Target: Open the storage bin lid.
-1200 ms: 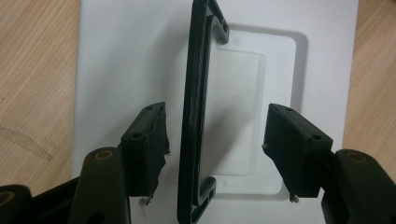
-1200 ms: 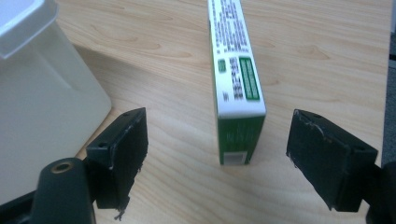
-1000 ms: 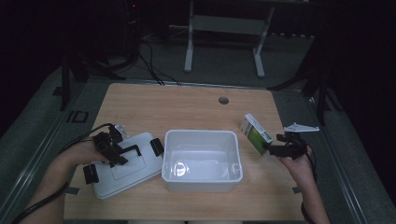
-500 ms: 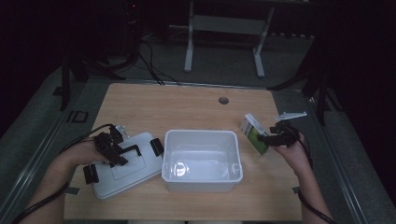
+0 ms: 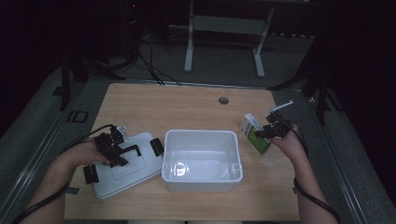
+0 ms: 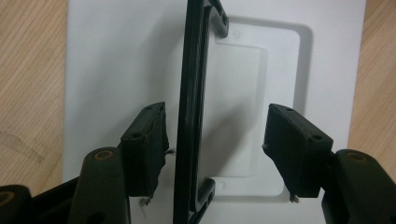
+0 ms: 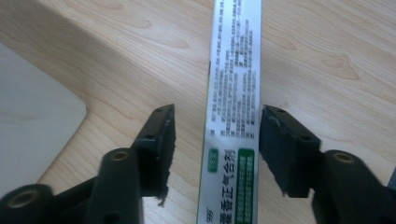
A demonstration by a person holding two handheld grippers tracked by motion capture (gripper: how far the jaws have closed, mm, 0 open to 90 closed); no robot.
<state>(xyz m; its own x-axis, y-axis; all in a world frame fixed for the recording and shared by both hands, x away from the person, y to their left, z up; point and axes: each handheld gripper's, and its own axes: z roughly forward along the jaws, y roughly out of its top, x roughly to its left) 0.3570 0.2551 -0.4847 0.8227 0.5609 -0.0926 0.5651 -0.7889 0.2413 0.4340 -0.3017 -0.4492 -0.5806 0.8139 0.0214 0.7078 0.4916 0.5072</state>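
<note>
Left gripper (image 5: 111,148): jaws apart astride the black handle (image 6: 191,112) of the white lid (image 5: 122,173), left of the bin, seemingly to lift it.
Bin (image 5: 201,160): open, empty.
Right gripper (image 5: 270,132): jaws apart around the green-white carton (image 7: 233,107), right of the bin, likely before gripping.
Table (image 5: 187,102): pale wood; the room beyond is dark.

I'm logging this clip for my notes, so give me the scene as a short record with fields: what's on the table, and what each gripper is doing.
table: wooden table
middle: open white bin, no lid on it
left side: white lid lying flat, black handle
left gripper: open, jaws either side of the handle
right side: green and white box
right gripper: open, jaws straddling the box
</note>
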